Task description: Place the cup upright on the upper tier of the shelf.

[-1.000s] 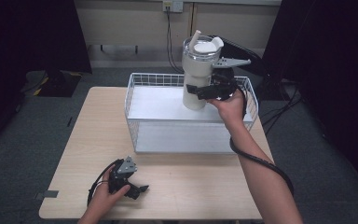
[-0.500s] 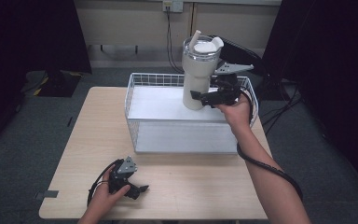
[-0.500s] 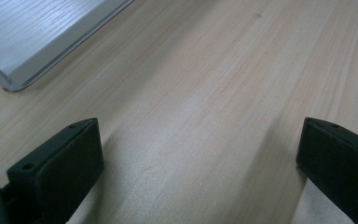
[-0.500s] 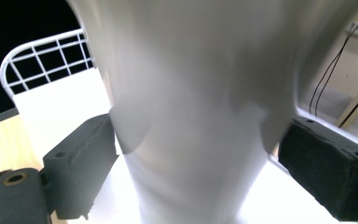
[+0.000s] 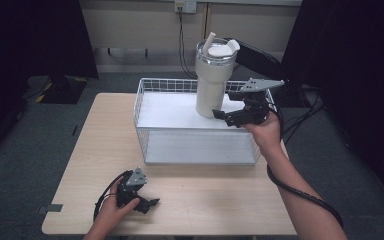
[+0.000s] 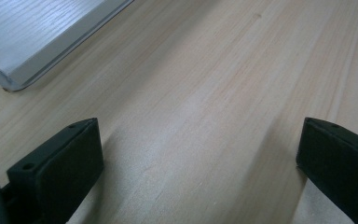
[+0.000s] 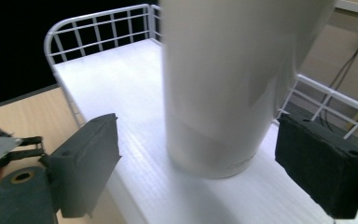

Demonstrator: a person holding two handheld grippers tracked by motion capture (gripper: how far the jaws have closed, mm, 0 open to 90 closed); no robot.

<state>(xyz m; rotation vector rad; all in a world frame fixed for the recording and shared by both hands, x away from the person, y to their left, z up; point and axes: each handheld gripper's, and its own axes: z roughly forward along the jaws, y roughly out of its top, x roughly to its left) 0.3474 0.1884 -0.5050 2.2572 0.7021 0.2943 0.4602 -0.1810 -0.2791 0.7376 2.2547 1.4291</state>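
- Pale wooden surface [image 5: 200, 200] carried white wire basket [image 5: 145, 90]; tumbler [image 5: 211, 82] stood upright inside.
- Right hand-held gripper [image 7: 196, 154] spread wide around tumbler base, untouching.
- Left hand-held gripper [image 5: 147, 202] open, empty.
- Risk judged: tall tumbler toppling from sideways nudge.

Tumbler [image 5: 214, 80] — tall cream-white drinking cup, body tapering to a narrower base, capped with a clear-rimmed white lid and a short straw slanting up from its left side. It stands upright on the white floor of the wire basket [image 5: 145, 90], toward the basket's far right part, near the far rail. In the right gripper view the tumbler [image 7: 233, 88] appears blurred, its foot flat on the white liner — nothing touches its sides.
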